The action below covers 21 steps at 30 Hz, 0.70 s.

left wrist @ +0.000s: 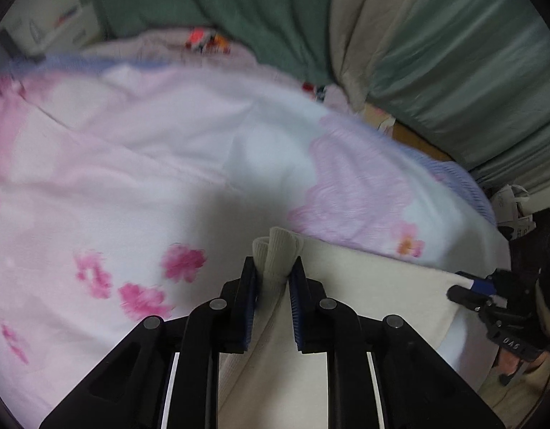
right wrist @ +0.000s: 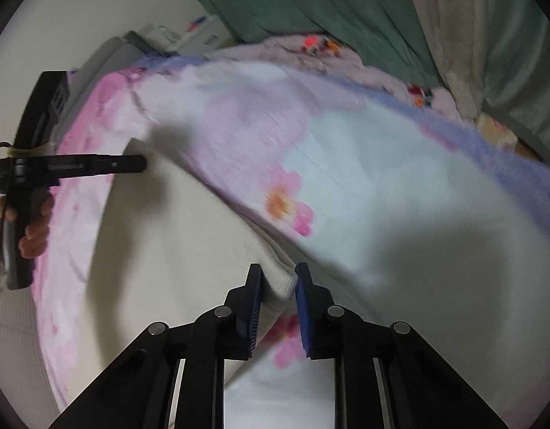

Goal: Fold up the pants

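Left tool (left wrist: 273, 268) pinches pants (left wrist: 364, 286) | right tool (right wrist: 278, 275) likewise | axis seemingly spans tools

From my left wrist view, the right gripper (left wrist: 453, 291) off to my right carries pale embossed letters on its black body, upside down, roughly "DAS". Print on the left gripper (right wrist: 144, 163) is too blurred to read.
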Available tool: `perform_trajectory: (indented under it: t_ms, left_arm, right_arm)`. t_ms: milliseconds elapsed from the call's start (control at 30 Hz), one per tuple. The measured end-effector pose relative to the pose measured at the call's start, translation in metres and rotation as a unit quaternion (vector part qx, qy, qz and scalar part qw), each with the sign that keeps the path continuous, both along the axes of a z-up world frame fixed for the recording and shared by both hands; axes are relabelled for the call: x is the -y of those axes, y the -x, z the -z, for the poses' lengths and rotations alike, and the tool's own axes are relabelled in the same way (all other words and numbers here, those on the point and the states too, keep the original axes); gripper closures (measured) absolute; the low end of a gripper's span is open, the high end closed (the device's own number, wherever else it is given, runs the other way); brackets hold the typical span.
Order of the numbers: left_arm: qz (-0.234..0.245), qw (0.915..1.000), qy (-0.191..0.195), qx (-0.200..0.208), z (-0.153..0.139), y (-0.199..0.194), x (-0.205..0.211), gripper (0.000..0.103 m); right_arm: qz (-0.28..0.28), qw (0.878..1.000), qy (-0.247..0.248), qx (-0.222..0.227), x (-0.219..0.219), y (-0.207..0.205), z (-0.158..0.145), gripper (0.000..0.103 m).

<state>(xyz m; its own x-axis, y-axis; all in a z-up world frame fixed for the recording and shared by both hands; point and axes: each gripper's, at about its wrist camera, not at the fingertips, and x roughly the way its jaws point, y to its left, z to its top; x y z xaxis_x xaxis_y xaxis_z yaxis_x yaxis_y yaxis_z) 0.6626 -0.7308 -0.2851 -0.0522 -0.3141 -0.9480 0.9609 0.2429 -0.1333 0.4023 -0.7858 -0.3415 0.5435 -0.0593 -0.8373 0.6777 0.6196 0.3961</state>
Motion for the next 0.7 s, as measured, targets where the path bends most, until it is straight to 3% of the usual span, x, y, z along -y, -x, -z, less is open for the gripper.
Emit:
perform_trajectory:
  t_ms: [133,333,533,700]
  left_arm:
    - [0.021,0.9985,0.033,0.037,-0.049,0.006,-0.03,0.085]
    - [0.024,0.9943,0.056,0.088,-0.111,0.013,-0.102,0.085]
    - [-0.027,0.9916,0.069,0.106,-0.132,0.017,-0.189,0.084]
    - [-0.053,0.989,0.049,0.129,-0.133,0.019,-0.274,0.085]
  right_arm:
    - [-0.056,0.996,0.063,0.0,-0.028,-0.002,-0.053,0.086]
    - [-0.14,0.98,0.137,0.019,-0.087,-0.011,-0.127,0.088]
    - [-0.223,0.958,0.178,0.041,-0.169,-0.017,-0.175,0.09]
    - [-0.295,0.934,0.198,0.037,-0.253,-0.026,-0.189,0.093]
